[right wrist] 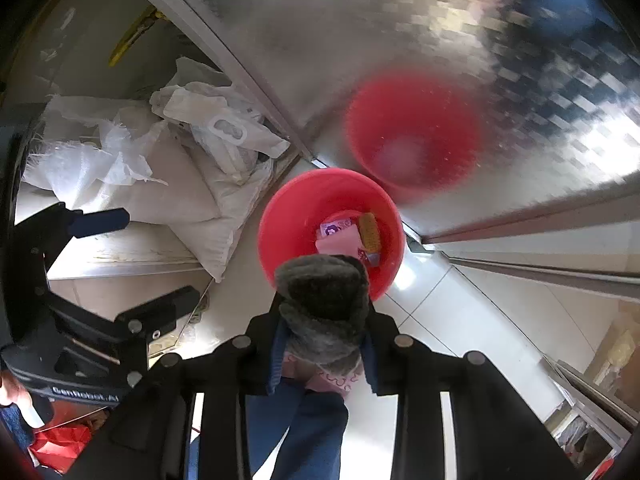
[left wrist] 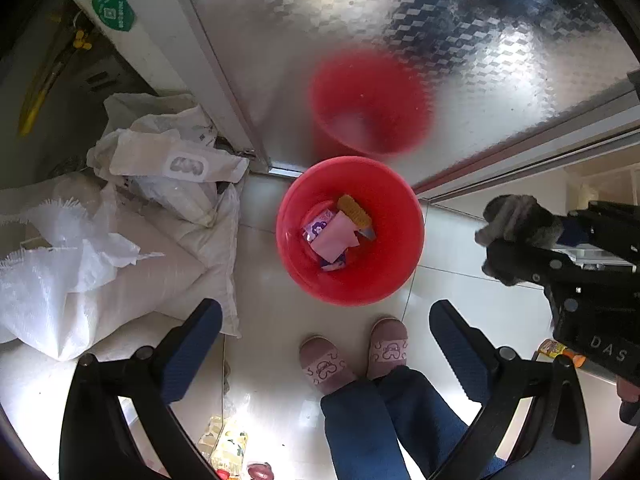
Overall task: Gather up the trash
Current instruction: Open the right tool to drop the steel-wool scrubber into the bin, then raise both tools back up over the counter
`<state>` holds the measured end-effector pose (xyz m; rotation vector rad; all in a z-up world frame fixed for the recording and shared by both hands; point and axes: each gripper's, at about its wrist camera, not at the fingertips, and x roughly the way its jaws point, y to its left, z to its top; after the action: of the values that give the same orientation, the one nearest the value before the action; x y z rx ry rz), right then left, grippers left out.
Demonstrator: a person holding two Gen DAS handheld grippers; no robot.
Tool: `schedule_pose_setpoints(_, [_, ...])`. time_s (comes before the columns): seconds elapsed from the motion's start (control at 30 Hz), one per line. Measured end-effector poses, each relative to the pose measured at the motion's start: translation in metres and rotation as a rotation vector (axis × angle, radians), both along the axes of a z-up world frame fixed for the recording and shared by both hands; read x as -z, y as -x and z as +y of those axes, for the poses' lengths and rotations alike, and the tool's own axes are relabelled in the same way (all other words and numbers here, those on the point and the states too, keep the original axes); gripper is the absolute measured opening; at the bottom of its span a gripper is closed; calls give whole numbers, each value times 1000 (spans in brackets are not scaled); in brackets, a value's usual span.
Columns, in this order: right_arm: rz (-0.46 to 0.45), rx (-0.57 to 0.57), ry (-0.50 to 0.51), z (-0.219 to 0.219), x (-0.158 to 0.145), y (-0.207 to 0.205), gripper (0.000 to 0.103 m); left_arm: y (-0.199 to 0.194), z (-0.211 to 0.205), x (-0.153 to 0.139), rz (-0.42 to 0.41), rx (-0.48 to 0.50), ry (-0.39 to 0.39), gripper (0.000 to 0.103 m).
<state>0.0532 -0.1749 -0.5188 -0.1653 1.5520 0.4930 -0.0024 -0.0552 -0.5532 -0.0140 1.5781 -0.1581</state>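
Note:
A red bucket (left wrist: 392, 280) stands on the tiled floor against a shiny metal door and holds several wrappers (left wrist: 332, 236); it also shows in the right wrist view (right wrist: 280, 224). My left gripper (left wrist: 326, 340) is open and empty, held above the floor in front of the bucket. My right gripper (right wrist: 324, 336) is shut on a grey fuzzy cloth (right wrist: 324, 304), held just short of the bucket's near rim. In the left wrist view the right gripper (left wrist: 528, 240) with the cloth (left wrist: 516, 220) is to the bucket's right.
White woven sacks and plastic bags (left wrist: 120, 220) are piled left of the bucket. The metal door (left wrist: 360, 20) mirrors the bucket. The person's pink slippers (left wrist: 352, 356) stand before the bucket. Packets (left wrist: 228, 444) lie on the floor at lower left; red bag (right wrist: 60, 444).

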Motion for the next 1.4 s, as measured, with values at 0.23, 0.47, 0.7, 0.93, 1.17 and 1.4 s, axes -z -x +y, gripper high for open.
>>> schedule_pose_setpoints(0.23, [-15, -31, 20, 4, -3, 2, 63, 7, 5, -3, 0, -5, -22, 103])
schedule_pose_setpoints(0.47, [-25, -39, 54, 1, -16, 7, 80, 15, 4, -23, -11, -1, -5, 103])
schedule_pose_setpoints(0.7, [-44, -12, 57, -12, -55, 16, 100, 20, -2, -64, -42, 14, -3, 103])
schedule_pose_setpoints(0.93, [-133, -41, 55, -9, -124, 40, 102, 42, -3, -135, -57, 1, -7, 103])
schedule_pose_setpoints(1.17, [-225, -33, 82, -12, -209, 56, 102, 61, 7, -231, -127, -54, 63, 103])
schedule_pose_setpoints(1.4, [-321, 10, 18, -21, -286, 55, 102, 62, -2, -321, -228, -39, 24, 103])
